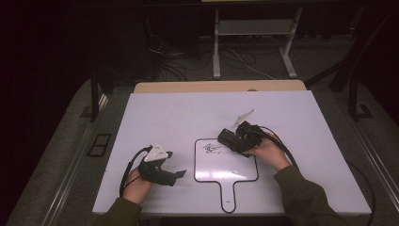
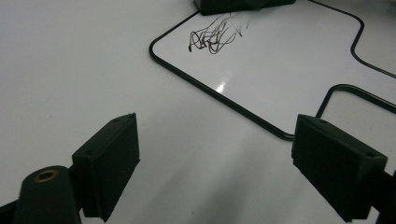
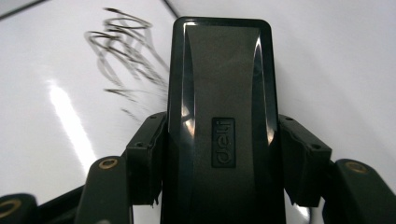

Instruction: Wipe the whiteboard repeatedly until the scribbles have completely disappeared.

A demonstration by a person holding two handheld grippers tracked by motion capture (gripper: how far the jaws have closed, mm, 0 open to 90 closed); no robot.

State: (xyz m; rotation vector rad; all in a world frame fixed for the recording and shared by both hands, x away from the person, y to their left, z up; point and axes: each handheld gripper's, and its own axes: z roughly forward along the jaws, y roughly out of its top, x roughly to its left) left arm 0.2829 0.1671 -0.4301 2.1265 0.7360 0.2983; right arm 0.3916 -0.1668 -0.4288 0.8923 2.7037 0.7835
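A small paddle-shaped whiteboard (image 1: 235, 167) with a black rim lies on the white table, a black scribble (image 1: 212, 149) at its upper left corner. My right gripper (image 1: 230, 139) is shut on a black eraser (image 3: 222, 116), which rests flat on the board right beside the scribble (image 3: 128, 51). The eraser's end (image 2: 243, 3) shows at the top of the left gripper view, above the scribble (image 2: 215, 37). My left gripper (image 1: 176, 175) sits open on the table left of the board, nothing between its pads (image 2: 109, 163).
The white table top (image 1: 164, 113) has bare room all around the board. The board's handle (image 1: 228, 195) points toward the table's near edge. Beyond the far edge are table legs and cables on a dark floor.
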